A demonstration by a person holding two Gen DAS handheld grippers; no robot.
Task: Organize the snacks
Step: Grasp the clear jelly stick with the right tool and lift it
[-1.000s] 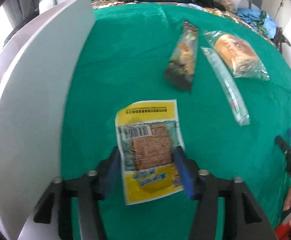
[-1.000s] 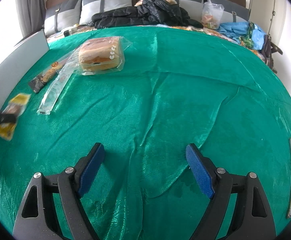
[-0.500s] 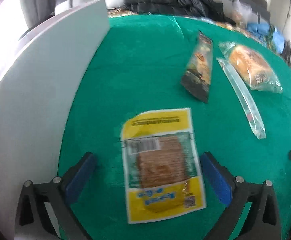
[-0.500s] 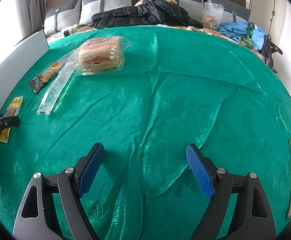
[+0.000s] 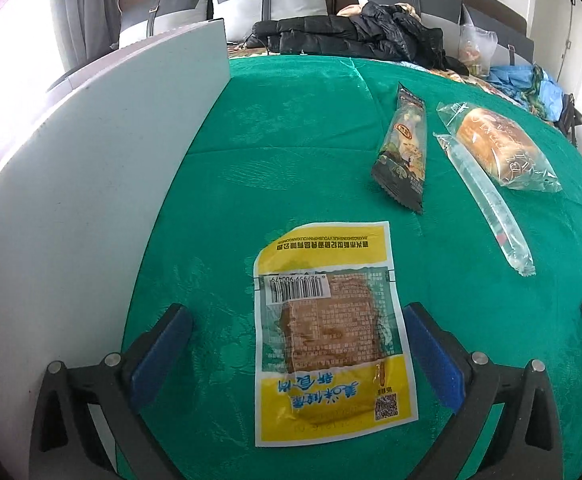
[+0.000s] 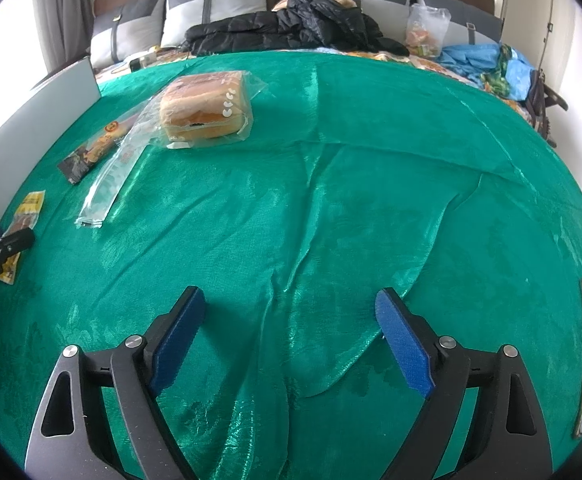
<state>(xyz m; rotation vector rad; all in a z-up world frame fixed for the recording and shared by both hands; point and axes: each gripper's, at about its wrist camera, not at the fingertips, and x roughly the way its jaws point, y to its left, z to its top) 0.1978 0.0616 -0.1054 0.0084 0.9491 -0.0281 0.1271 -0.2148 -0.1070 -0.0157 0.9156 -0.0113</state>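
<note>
Left gripper spread wide, yellow cracker packet loose between its pads beside the white board; lift clear without nudging it.

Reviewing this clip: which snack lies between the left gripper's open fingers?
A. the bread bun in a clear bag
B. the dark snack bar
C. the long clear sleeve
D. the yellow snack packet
D: the yellow snack packet lies flat on the green cloth between the blue pads of the left gripper, untouched by either pad.
</note>
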